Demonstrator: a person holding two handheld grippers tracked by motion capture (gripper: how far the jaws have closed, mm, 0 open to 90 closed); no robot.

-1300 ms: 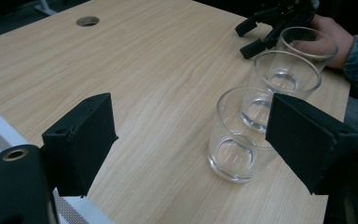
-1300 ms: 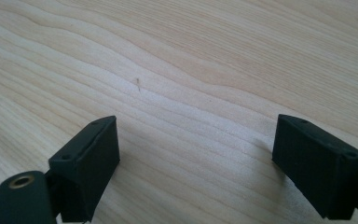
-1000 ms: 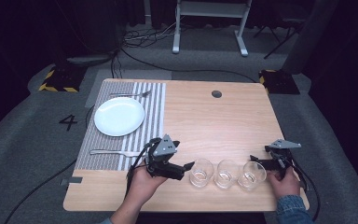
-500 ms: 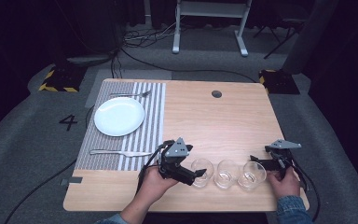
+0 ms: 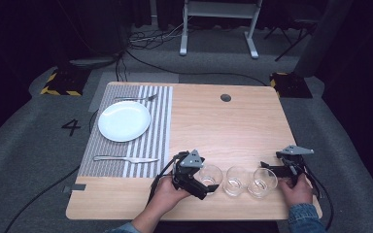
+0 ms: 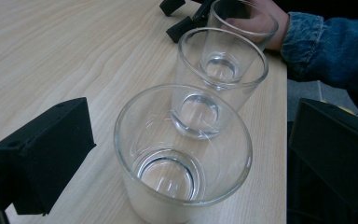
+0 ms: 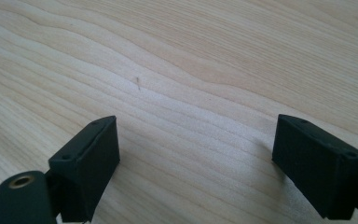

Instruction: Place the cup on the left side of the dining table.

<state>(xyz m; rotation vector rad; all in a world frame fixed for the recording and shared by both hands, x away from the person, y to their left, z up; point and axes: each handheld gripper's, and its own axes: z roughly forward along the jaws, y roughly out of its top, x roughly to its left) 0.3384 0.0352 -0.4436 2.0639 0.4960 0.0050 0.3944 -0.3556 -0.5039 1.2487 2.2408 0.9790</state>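
On the light wooden table (image 5: 233, 121), three clear drinking glasses stand in a row near its near edge. My left gripper (image 6: 186, 154) has just been opening; its jaws straddle the leftmost clear glass (image 6: 182, 154) without pressing it. My right gripper (image 7: 198, 163) sits wide apart over bare wood, just right of the rightmost glass (image 5: 263, 182).

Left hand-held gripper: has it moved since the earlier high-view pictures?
Yes. The left hand-held gripper has shifted right, away from the striped placemat, up to the nearest glass. Its jaws have just been opening and now straddle that glass without pressing on it.
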